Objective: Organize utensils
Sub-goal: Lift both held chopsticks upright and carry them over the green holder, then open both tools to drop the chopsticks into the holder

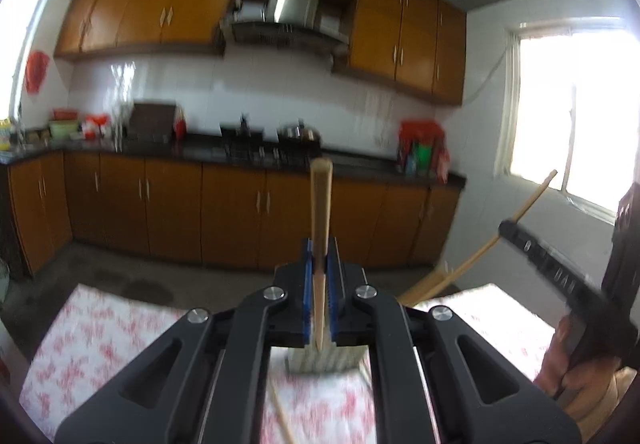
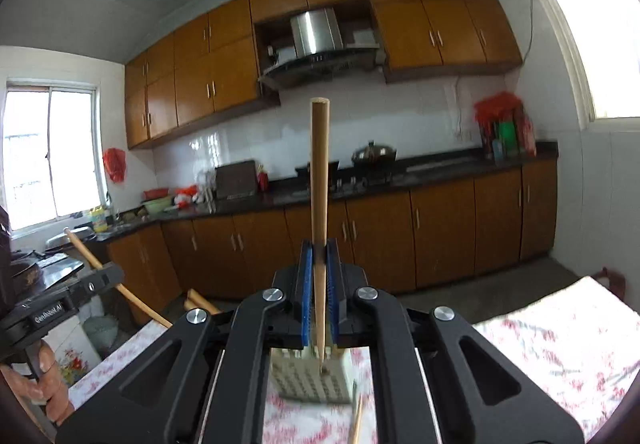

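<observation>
My left gripper (image 1: 320, 264) is shut on a wooden chopstick (image 1: 321, 212) that stands upright between the blue pads, thick end up. Its thin end points down over a pale perforated utensil holder (image 1: 324, 362) on the table. My right gripper (image 2: 320, 264) is shut on another wooden chopstick (image 2: 320, 184), upright, its tip at the top of the same holder (image 2: 316, 378). The right gripper with its chopstick also shows in the left wrist view (image 1: 532, 200) at the right. The left gripper and its chopstick (image 2: 86, 252) show at the left of the right wrist view.
A table with a red floral cloth (image 1: 100, 340) lies below both grippers. Loose chopsticks lie on it (image 1: 282, 416) (image 2: 355, 420). Wooden utensil handles (image 1: 424, 286) stick up near the table's far edge. Kitchen cabinets (image 1: 168, 204) and a dark counter stand beyond.
</observation>
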### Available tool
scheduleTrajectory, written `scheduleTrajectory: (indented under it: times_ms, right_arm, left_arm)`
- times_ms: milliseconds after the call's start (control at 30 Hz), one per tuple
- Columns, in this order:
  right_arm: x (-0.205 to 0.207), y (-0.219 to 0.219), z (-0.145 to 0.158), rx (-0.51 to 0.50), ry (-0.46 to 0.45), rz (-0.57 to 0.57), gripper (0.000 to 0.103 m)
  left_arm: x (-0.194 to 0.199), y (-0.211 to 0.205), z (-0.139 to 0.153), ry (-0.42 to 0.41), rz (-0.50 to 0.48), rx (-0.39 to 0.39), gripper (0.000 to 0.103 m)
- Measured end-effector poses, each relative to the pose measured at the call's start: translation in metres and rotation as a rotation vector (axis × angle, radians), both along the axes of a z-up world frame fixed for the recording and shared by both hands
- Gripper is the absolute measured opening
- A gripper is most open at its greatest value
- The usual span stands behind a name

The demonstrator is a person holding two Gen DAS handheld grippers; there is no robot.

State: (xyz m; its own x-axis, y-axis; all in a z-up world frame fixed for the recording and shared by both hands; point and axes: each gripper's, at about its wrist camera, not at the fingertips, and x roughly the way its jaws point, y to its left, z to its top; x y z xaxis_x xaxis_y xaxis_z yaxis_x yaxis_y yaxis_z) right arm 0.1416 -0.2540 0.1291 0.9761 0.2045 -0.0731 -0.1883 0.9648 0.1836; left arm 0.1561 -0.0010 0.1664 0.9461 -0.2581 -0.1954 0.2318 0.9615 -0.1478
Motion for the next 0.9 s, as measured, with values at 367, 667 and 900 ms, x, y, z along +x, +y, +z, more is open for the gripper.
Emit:
scheduleTrajectory:
  times_ms: [367, 667, 900]
  right_arm:
    - [0.052, 0.006, -0.035, -0.002, 0.109, -0.019, 0.008]
    - [0.048, 0.011, -0.047, -0.035, 0.170, -0.006, 0.009]
    - [0.028, 0.003, -0.029, -0.031, 0.152, -0.033, 0.033]
  left_arm:
    - [0.067, -0.033, -0.025, -0.091, 0.089, 0.002, 0.008]
    - [0.096, -0.032, -0.059, 0.016, 0.075, -0.016, 0.011]
    - [0.077, -0.010, -0.054, 0.020, 0.107, -0.048, 0.021]
